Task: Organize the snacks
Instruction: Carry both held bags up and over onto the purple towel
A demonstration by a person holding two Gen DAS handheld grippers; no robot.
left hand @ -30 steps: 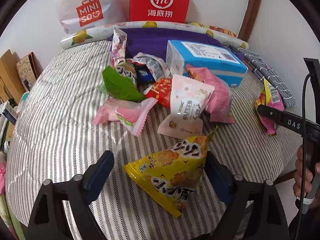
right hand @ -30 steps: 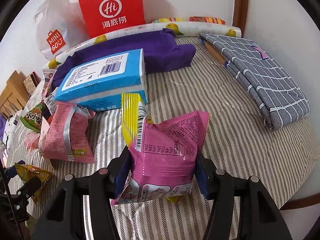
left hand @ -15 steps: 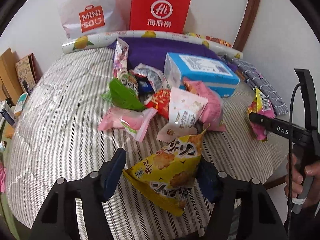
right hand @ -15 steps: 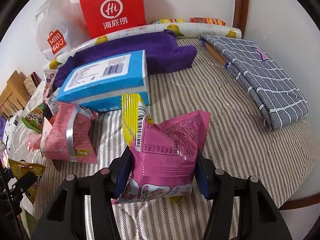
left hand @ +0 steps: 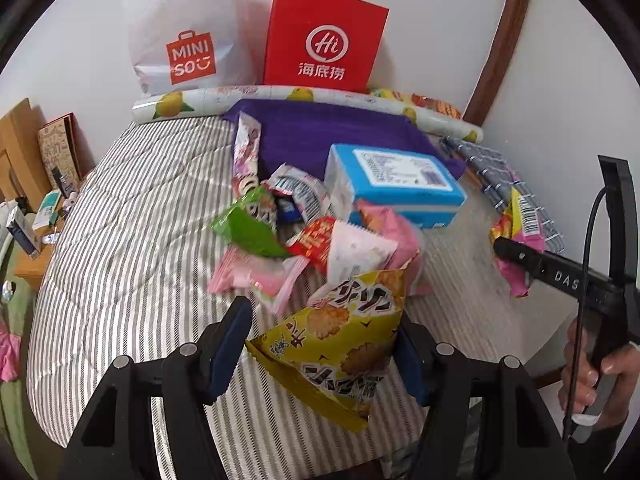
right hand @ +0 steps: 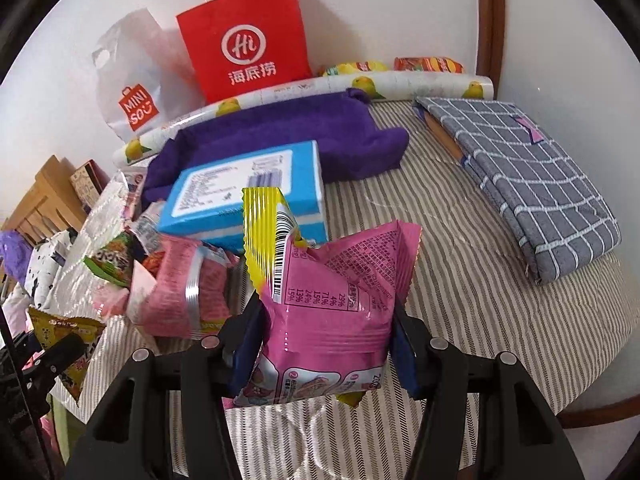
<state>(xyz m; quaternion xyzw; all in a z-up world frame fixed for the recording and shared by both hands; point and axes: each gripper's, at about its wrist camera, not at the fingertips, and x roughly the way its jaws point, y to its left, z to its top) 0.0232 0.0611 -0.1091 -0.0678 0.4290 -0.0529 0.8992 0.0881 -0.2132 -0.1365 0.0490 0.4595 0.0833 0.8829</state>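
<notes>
The left gripper has its jaws clamped on a yellow snack bag printed with crackers, which hangs between the blue pads clear of the striped bed. The right gripper has its jaws clamped on a pink snack packet with a yellow, barcoded top edge, and this packet too is held up above the bedcover. In the left wrist view the right gripper shows at the right edge with the pink packet at its tip, and a hand grips its handle. The remaining snacks lie in a loose pile near the middle of the bed: a green packet, a pale pink one, a red one, a white one and others overlapping. Just behind the pile sits a blue box, resting partly on a purple towel. A roll with a lemon print lies along the far edge of the bed, and behind it against the wall stand a red paper bag and a white MINISO bag. A folded grey checked cloth lies on the right side of the bed, well apart from the pile.
</notes>
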